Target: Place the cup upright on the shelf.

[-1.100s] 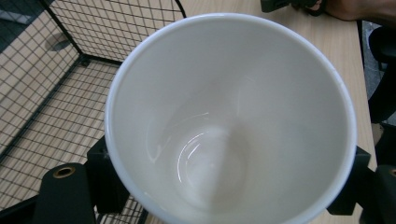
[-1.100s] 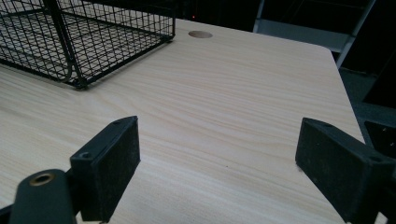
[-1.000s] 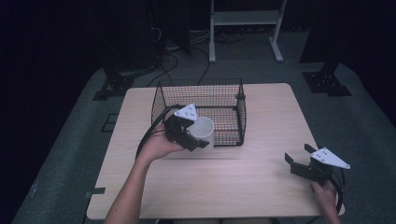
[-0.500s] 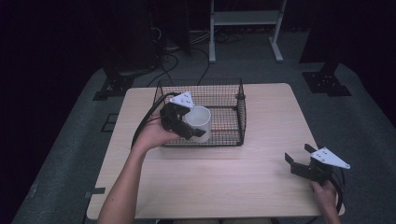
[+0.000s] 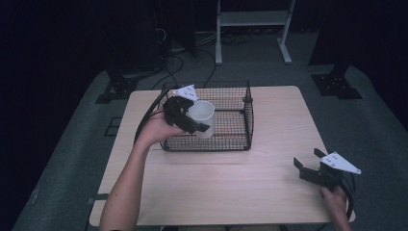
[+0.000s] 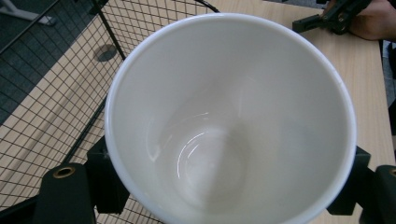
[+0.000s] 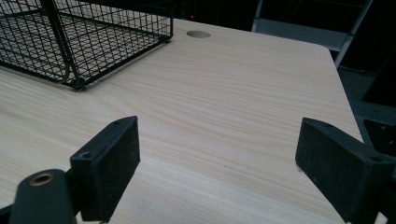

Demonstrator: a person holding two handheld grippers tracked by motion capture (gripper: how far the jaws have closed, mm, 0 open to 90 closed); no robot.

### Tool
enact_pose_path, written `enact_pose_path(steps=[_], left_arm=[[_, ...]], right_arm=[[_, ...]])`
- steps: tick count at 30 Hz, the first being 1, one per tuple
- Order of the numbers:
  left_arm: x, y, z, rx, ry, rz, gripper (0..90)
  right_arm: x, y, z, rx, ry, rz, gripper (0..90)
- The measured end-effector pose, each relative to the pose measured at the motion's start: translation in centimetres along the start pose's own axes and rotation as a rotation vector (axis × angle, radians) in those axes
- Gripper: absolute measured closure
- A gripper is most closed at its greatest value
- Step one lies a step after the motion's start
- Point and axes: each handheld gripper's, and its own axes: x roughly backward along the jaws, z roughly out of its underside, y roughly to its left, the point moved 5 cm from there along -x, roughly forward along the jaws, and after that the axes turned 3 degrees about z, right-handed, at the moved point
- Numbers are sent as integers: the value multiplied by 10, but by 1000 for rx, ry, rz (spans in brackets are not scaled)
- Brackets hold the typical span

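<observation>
Over the wire basket (image 5: 231, 122), my left claw (image 5: 185, 115) grips the white cup (image 5: 202, 118); I should lower it level, probably clearing the rim, then release. My right claw (image 5: 312, 166) rests open on the tabletop (image 5: 231, 187).

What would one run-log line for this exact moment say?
left tool: shut on white cup, above wire basket | right tool: open, holding nothing, over table
</observation>
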Motion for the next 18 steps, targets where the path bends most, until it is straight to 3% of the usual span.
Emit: enact_pose_path(steps=[18], left_arm=[[-8, 30, -5, 26, 22, -25, 212]], right_arm=[[0, 0, 0, -6, -2, -4, 131]])
